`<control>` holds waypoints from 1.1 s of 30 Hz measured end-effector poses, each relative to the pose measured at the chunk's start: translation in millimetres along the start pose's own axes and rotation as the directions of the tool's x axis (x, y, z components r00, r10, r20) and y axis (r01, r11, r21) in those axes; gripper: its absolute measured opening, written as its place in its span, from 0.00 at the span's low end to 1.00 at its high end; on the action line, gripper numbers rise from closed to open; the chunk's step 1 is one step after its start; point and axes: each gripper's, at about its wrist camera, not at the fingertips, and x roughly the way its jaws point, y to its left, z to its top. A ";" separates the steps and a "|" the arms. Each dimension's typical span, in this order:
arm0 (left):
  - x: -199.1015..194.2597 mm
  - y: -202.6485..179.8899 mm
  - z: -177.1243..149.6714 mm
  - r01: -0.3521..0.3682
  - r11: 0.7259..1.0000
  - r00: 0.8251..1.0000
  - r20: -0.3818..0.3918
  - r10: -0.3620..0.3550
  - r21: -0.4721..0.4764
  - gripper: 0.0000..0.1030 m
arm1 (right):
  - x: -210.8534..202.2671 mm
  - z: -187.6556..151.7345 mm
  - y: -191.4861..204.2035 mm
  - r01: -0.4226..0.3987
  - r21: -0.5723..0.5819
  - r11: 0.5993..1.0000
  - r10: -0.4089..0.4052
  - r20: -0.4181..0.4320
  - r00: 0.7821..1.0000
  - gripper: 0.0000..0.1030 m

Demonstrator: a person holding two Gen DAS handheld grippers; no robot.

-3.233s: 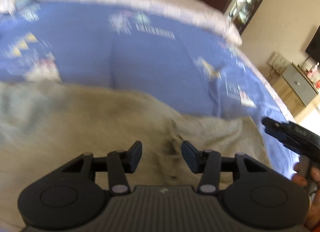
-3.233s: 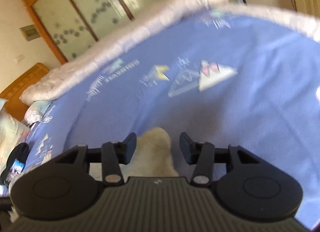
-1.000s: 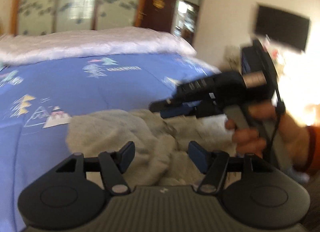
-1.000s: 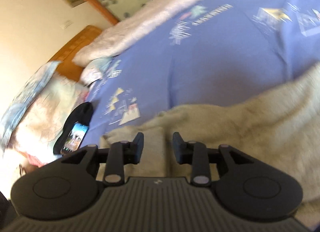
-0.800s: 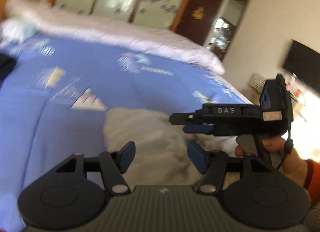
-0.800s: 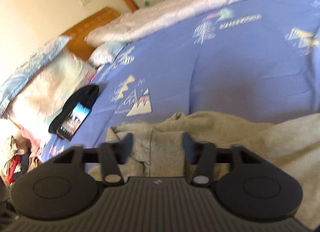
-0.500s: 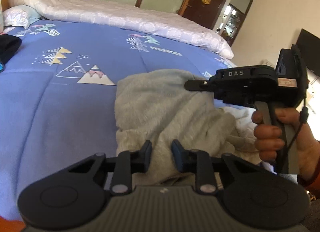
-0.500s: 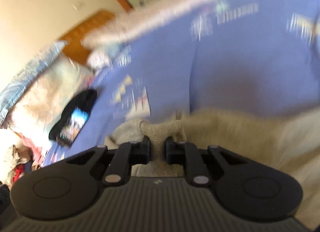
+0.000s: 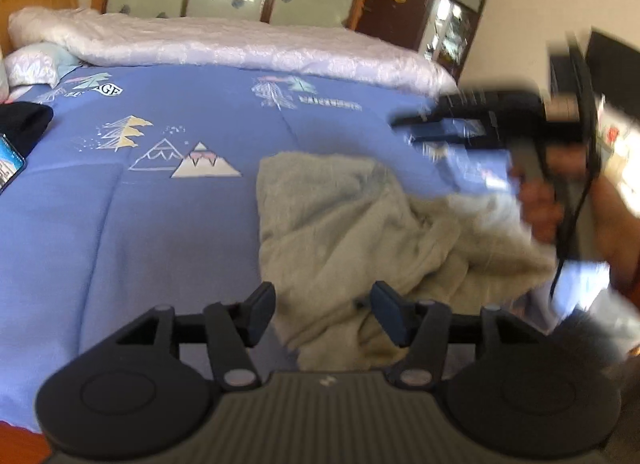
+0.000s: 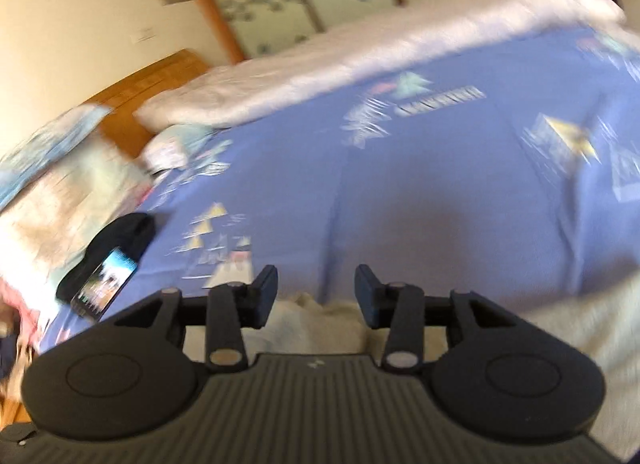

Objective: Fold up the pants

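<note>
Both are sitting wide open, the left hand-held gripper (image 9: 322, 314) and right hand-held gripper (image 10: 316, 295), holding nothing. The pants (image 9: 352, 224) (half folded, I think) are lying bunched just ahead on the bed (image 9: 160, 224), needing another grab.

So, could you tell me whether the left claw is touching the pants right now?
Cannot tell. In the left wrist view the left claw is open with the pants between its fingers, but no contact or gap shows plainly.

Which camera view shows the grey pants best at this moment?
The left wrist view: the pants lie there in a crumpled heap on the blue bedspread, almost fully visible. The right wrist view shows only blurred pale edges of them behind the open right gripper.
</note>
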 end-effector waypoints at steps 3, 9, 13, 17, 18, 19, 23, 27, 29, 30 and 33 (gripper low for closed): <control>6.2 -7.0 -6.4 -0.007 0.998 1.000 -0.002 0.007 0.060 0.39 | 26.0 9.8 33.0 -0.093 -0.161 0.983 0.077 -0.101 0.992 0.44; 1.1 -10.2 -3.2 -0.008 0.997 1.000 0.029 0.005 0.081 0.23 | 106.3 0.2 67.5 -0.119 -0.394 0.911 -0.008 -0.306 0.952 0.36; -6.0 -24.0 -12.3 -0.036 0.989 0.999 0.046 0.030 0.143 0.22 | 107.8 -8.9 71.8 -0.189 -0.389 0.902 0.050 -0.341 0.939 0.04; -10.6 -29.3 -16.2 -0.035 0.990 0.998 0.054 0.028 0.133 0.21 | 101.4 6.7 57.6 -0.082 -0.293 0.953 0.016 -0.222 0.975 0.04; -11.0 -30.2 -16.8 -0.038 0.989 0.998 0.054 0.031 0.140 0.22 | 105.8 9.5 51.6 -0.051 -0.271 0.961 -0.008 -0.213 0.977 0.04; -10.9 -31.1 -17.4 -0.043 0.988 0.998 0.052 0.036 0.148 0.22 | 109.7 9.8 47.1 -0.039 -0.256 0.966 -0.020 -0.221 0.975 0.04; -12.5 -30.0 -19.3 -0.042 0.986 0.999 0.041 0.036 0.161 0.24 | 113.2 1.8 49.7 -0.021 -0.326 0.945 -0.062 -0.242 0.968 0.04; -13.6 -27.6 -19.7 -0.067 0.986 0.997 0.034 0.062 0.152 0.30 | 114.5 -1.3 49.5 0.005 -0.314 0.949 -0.087 -0.250 0.964 0.11; -17.4 -24.7 -18.9 -0.078 0.987 0.996 0.043 0.072 0.139 0.36 | 98.9 3.6 49.5 -0.001 -0.288 0.958 -0.065 -0.221 0.973 0.13; -19.9 -23.6 -18.2 -0.081 0.987 0.996 0.050 0.075 0.136 0.36 | 90.6 7.1 49.9 -0.018 -0.276 0.961 -0.040 -0.203 0.978 0.13; -24.0 -22.4 -15.9 -0.085 0.987 0.995 0.068 0.076 0.137 0.39 | 63.5 14.1 53.9 -0.090 -0.254 0.963 0.045 -0.176 0.983 0.18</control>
